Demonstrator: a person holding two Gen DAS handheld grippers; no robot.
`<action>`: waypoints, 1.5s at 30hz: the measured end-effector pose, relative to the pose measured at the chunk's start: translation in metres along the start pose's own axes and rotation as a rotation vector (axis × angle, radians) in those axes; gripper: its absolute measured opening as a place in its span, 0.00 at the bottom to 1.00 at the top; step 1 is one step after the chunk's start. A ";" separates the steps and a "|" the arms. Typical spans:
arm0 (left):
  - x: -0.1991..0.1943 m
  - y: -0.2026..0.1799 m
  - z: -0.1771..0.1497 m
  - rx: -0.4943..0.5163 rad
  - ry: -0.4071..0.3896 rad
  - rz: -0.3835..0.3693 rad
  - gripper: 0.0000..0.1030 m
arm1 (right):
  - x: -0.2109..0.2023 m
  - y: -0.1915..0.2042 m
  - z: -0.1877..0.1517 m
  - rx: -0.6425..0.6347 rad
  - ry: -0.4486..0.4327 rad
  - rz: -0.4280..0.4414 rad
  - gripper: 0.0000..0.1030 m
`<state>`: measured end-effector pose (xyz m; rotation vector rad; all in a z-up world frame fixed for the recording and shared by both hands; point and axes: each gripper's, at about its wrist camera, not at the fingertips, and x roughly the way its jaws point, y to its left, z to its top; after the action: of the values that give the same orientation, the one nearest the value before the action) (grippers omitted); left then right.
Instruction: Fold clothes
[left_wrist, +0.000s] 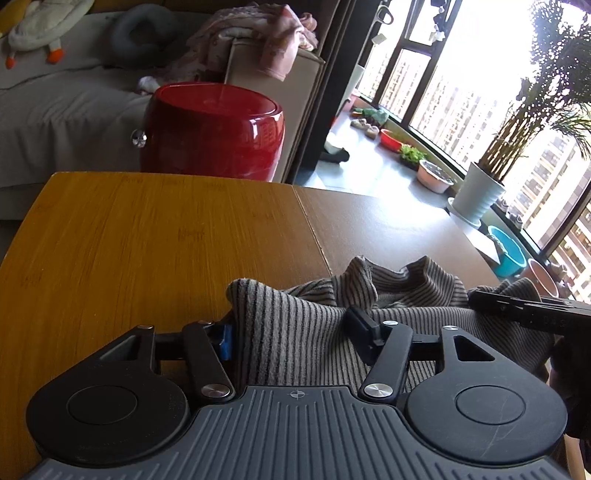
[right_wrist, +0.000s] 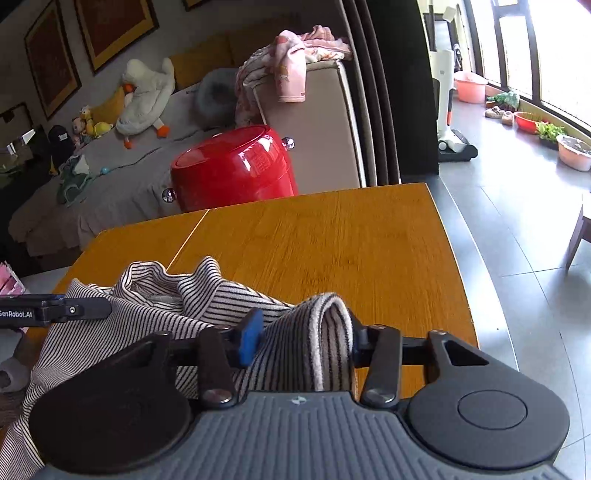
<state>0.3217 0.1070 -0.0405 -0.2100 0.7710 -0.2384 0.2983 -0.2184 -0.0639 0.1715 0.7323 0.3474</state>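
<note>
Striped shirt (left_wrist: 295, 332) is spread betw. the fingers of both grippers, over the wooden table (left_wrist: 147, 240). Left gripper (left_wrist: 293, 334) is held wide, cloth betw. pads, not pinched. Right gripper (right_wrist: 303, 339) is likewise wide around a fold.

The right gripper (right_wrist: 301, 341) has its two fingers spread wide, with a folded edge of the striped garment (right_wrist: 155, 332) bunched between them, the cloth lying against the blue pad (right_wrist: 249, 341) and the opposite finger. The garment trails off to the left over the near edge of the wooden worktop (right_wrist: 332, 240), its collar rumpled. The left gripper (right_wrist: 55, 312) reaches in from the left edge over the cloth. Beyond the worktop stand a red stool (right_wrist: 236, 168) and a sofa (right_wrist: 314, 122) draped with a pink towel (right_wrist: 291, 62).
</note>
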 end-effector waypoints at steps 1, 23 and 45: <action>0.000 0.002 0.003 -0.008 -0.004 -0.001 0.44 | 0.002 0.000 0.002 0.004 0.002 0.008 0.32; -0.208 -0.033 -0.099 0.130 -0.163 -0.079 0.21 | -0.191 0.069 -0.063 -0.257 -0.184 0.098 0.16; -0.249 0.019 -0.141 -0.118 -0.149 -0.142 0.74 | -0.209 0.009 -0.144 0.316 -0.051 0.205 0.55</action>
<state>0.0515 0.1828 0.0201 -0.3907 0.6237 -0.3083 0.0539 -0.2825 -0.0373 0.5550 0.7181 0.4198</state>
